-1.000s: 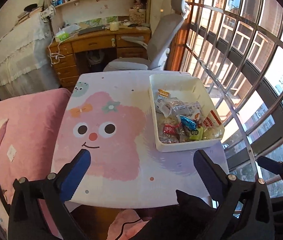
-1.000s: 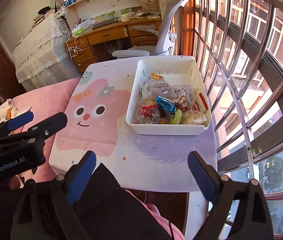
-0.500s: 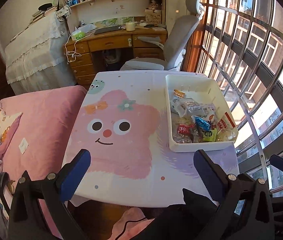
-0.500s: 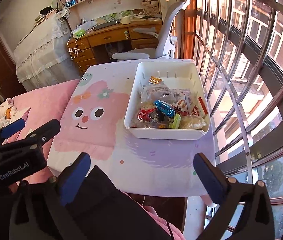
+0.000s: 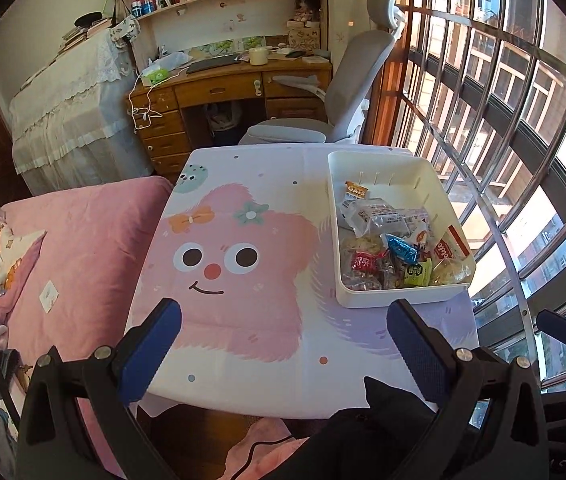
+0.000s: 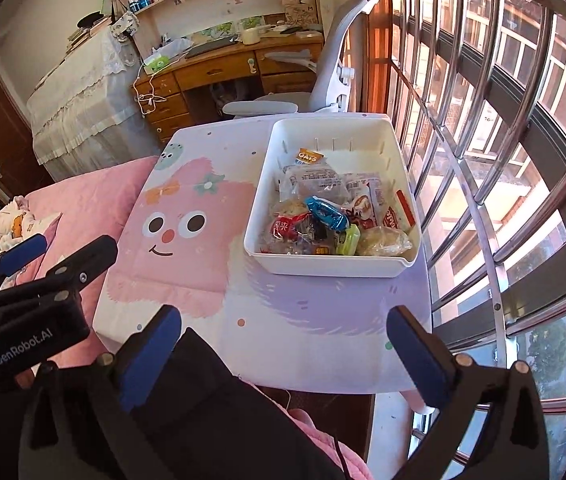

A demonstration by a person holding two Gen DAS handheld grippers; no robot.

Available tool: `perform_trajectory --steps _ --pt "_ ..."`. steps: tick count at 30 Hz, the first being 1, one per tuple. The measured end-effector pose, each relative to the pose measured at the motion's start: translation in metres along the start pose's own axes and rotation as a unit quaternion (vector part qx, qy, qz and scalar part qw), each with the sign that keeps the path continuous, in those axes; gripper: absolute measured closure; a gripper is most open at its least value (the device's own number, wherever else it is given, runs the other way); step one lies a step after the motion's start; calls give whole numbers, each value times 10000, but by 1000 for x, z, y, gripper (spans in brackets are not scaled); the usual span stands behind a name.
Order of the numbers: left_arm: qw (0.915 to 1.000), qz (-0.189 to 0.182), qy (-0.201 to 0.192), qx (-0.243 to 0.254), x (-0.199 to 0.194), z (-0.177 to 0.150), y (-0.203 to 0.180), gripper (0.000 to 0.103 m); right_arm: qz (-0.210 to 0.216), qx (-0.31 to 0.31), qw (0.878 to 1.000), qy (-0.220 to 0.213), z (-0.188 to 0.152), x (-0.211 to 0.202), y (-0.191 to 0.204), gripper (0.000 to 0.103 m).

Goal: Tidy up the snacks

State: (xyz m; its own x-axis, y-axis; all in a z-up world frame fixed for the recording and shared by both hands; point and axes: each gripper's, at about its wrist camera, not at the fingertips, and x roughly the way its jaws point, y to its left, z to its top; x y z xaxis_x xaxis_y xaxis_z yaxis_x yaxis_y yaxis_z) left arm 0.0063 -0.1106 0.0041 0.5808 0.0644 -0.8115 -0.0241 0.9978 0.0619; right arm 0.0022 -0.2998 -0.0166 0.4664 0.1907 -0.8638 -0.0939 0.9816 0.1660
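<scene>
Both grippers idle on my end. Left gripper [image 5: 283, 344] jaws spread wide, nothing between the pads, hanging over the near edge of the desk [image 5: 243, 344]. Right gripper [image 6: 283, 344] had just been opening the last bit and now stands at full spread, also empty, over the near right part of the desk. All snacks [image 6: 323, 216] sit in the white bin [image 6: 331, 268], piled toward its near end, far end mostly bare. I can pick out an orange oats pkt [image 6: 309, 156] at the back of the pile, a blue wrapper [image 6: 325, 212] on top mid, a red pkt [image 6: 283, 228] near-left, a green pkt [image 6: 349, 240] and a pale clear-wrapped bun-like item [image 6: 383, 240] near-right; rest too jumbled to tell. Bin sits on the right side of the desk, next to the window bars [image 6: 483, 160], well apart from both grippers. Desk cover has a pink cartoon face [image 5: 223, 260], no loose snacks on it. In the right view the left gripper shows at the left edge, over the pink bed [image 6: 83, 200]. Gray chair [image 5: 323, 120] behind the desk. Dark fabric at bottom of both views, prob my lap, can't tell for sure.
</scene>
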Motion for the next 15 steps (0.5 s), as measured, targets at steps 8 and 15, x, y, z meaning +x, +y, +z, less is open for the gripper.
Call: perform_trajectory --steps 8,15 --pt "10000 5 4 -1 0 1 -2 1 -4 35 10000 36 1 4 -4 0" --pt "10000 7 18 2 1 3 -2 1 -16 44 10000 56 1 5 -4 0"
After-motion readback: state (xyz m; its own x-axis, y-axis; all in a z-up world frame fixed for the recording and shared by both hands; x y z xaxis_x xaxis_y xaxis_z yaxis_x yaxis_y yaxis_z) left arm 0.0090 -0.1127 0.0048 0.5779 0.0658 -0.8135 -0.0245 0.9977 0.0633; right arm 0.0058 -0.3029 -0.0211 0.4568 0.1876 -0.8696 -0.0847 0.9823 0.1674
